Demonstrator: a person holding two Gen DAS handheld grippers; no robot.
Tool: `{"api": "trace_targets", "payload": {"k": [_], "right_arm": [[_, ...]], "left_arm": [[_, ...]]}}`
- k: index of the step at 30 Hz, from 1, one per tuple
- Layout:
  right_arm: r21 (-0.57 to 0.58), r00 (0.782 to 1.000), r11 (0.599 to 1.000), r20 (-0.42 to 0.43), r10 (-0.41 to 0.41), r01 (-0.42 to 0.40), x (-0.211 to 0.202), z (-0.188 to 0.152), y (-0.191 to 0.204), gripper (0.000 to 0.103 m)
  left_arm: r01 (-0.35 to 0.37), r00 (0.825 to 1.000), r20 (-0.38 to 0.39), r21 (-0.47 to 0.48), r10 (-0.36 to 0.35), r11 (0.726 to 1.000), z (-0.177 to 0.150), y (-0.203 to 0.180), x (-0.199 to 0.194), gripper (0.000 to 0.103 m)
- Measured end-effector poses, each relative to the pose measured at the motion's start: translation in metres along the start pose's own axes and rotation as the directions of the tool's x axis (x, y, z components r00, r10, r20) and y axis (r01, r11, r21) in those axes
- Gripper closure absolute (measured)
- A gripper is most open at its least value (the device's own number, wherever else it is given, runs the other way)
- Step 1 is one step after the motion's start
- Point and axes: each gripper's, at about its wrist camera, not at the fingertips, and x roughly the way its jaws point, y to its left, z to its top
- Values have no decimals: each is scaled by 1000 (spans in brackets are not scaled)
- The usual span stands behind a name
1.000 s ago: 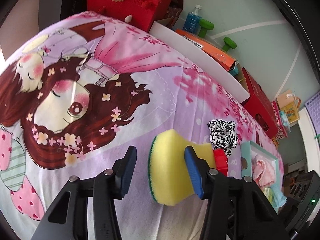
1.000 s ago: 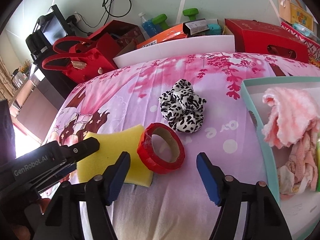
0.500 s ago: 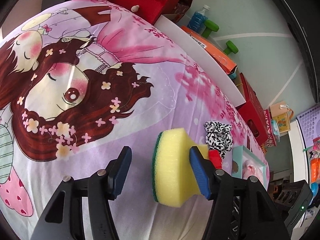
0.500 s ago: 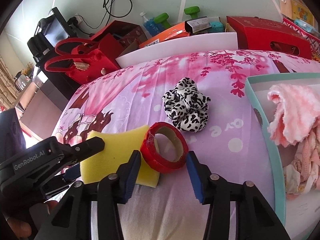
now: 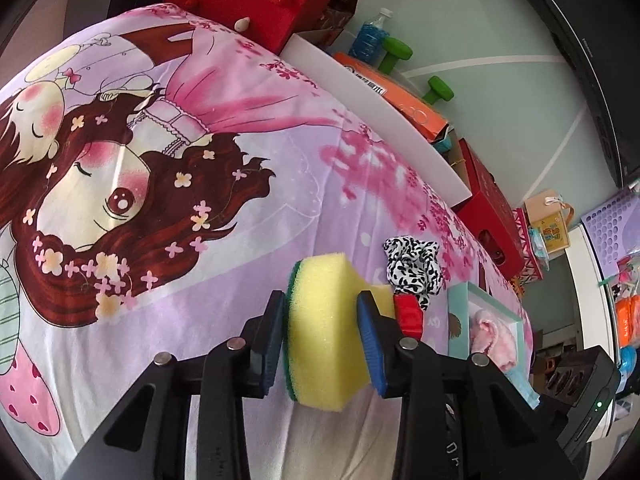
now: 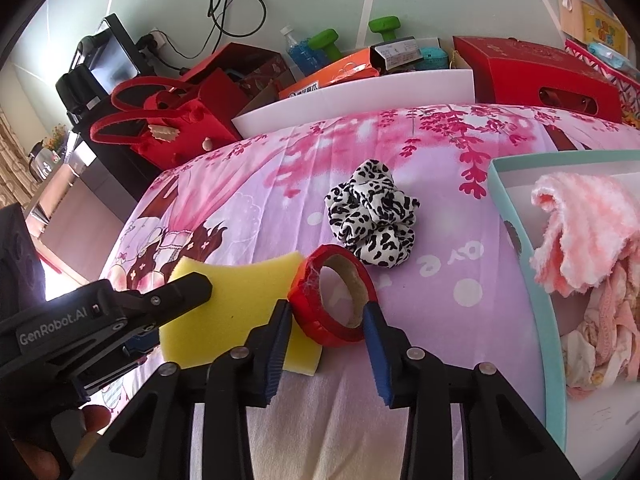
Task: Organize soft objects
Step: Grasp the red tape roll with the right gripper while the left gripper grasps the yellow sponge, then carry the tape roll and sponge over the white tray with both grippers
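Left gripper (image 5: 322, 336): both blue pads pressed against the sponge (image 5: 326, 328) — yellow foam with a green scouring face toward the left pad — so it is clamped on it. The sponge sits on the printed bedsheet (image 5: 240, 184).

Right gripper (image 6: 326, 334): jaws closed in on the red tape roll (image 6: 332, 300), one pad at each side of the ring and touching it. The roll leans partly on the sponge's edge, which lies at its 9 o'clock in the right wrist view.

Scrunchie (image 6: 372, 220), black-and-white spotted, lies on the sheet at 1 o'clock from the roll, just beside it and apart from both grippers.

Teal box (image 6: 516, 240) stands at 3 o'clock, holding a pink towel (image 6: 580, 232) and paler cloth beneath it.

Beyond the bed's far edge — red bag (image 6: 160, 132), red carton (image 6: 536, 76), green dumbbells (image 6: 384, 26).
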Motion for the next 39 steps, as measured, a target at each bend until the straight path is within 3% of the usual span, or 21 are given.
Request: {"api": "trace_targets", "payload": {"k": [2,4,11,21,31,39], "right_arm": [[3,1000,1000,3,1,-1,-1,0,-1,68],[1,1000,1000,11,5,-5,-4,0,0,78],[-4,1000,1000,25,-9,9,-8,1,0,84],[-4,997,1000,73,-23,24,-24,4,-3,84],[-11,989,999,144,-41,43,-53,10,-3,84],[-20,983,997,172,-68,72,-66,12,-4,84]], "left_arm": [[4,1000,6,2,-4,1000,0,0,-2,67],[10,1000,11,-2,-10,1000,0,1,-3,67],[2,1000,30,-6,-2,1000,1,3,-8,67],[27,997,73,22,-28,999,3,-4,-22,68],[79,981,171,59,-88,995,8,-17,-56,68],[97,974,196,84,-111,992,7,-27,-63,68]]}}
